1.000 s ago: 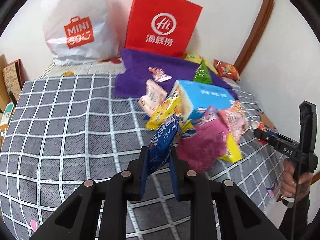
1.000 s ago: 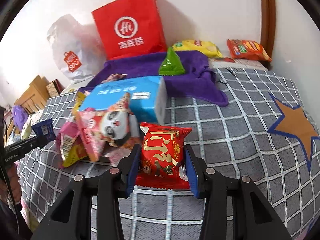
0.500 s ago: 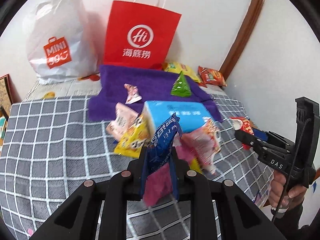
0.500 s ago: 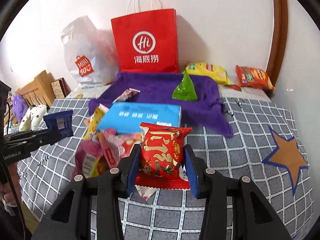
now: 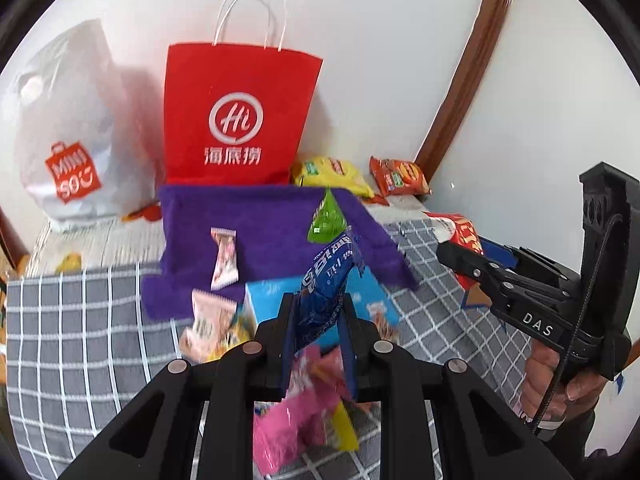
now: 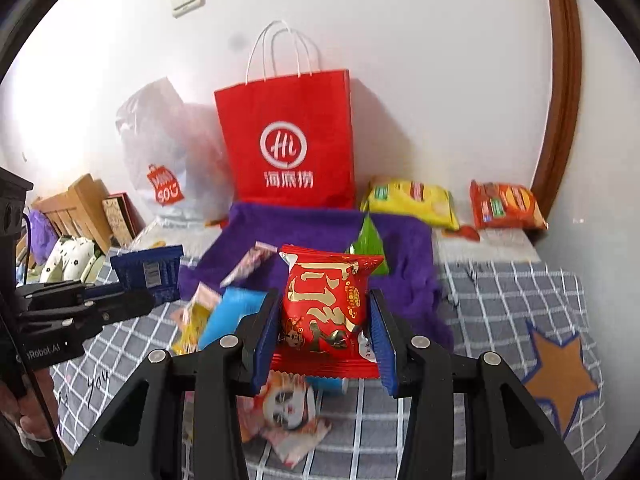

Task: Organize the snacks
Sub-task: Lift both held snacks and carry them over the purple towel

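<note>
Two grippers gripping snacks, left gripper (image 5: 318,326) clamping a blue packet (image 5: 326,280), right gripper (image 6: 322,330) squeezing a red packet (image 6: 326,304), purple cloth (image 6: 320,236) lying beyond both jaws.

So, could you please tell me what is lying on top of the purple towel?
On the purple towel lie a green triangular packet and a small pink-white snack packet. Its near edge is hidden by the held snacks.
</note>
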A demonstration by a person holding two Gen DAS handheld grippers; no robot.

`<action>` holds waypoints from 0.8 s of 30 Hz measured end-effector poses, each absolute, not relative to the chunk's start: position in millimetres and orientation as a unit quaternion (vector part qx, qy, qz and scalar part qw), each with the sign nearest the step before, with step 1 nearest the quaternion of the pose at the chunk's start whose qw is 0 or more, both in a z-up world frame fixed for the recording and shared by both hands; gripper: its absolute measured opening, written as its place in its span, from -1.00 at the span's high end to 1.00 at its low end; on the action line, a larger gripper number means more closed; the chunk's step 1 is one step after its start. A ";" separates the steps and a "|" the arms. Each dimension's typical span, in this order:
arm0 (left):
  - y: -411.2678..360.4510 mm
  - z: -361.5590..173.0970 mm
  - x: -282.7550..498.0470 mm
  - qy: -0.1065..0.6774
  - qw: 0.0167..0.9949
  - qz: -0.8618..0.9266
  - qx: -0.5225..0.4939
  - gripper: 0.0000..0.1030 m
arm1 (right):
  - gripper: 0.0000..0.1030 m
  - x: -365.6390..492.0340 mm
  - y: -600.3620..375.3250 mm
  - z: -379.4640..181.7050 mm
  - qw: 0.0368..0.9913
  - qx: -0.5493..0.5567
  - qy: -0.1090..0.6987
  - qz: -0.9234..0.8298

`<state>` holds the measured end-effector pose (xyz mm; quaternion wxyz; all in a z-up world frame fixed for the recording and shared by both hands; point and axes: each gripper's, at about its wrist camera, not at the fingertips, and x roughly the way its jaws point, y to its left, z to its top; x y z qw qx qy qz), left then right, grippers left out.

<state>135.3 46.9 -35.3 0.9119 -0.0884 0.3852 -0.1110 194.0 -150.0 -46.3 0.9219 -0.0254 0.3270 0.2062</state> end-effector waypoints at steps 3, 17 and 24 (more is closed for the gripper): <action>48.5 -25.8 149.4 0.380 0.915 -0.107 -0.085 0.63 | 0.17 210.2 -145.1 -37.6 0.922 -0.027 0.322 0.211; 96.7 -28.1 217.3 0.380 0.916 -0.065 -0.109 0.63 | 0.17 307.5 -127.5 -35.7 0.916 -0.016 0.332 0.223; 123.3 -42.2 245.6 0.389 0.913 -0.039 -0.114 0.63 | 0.17 341.9 -112.6 -70.1 0.892 -0.042 0.380 0.242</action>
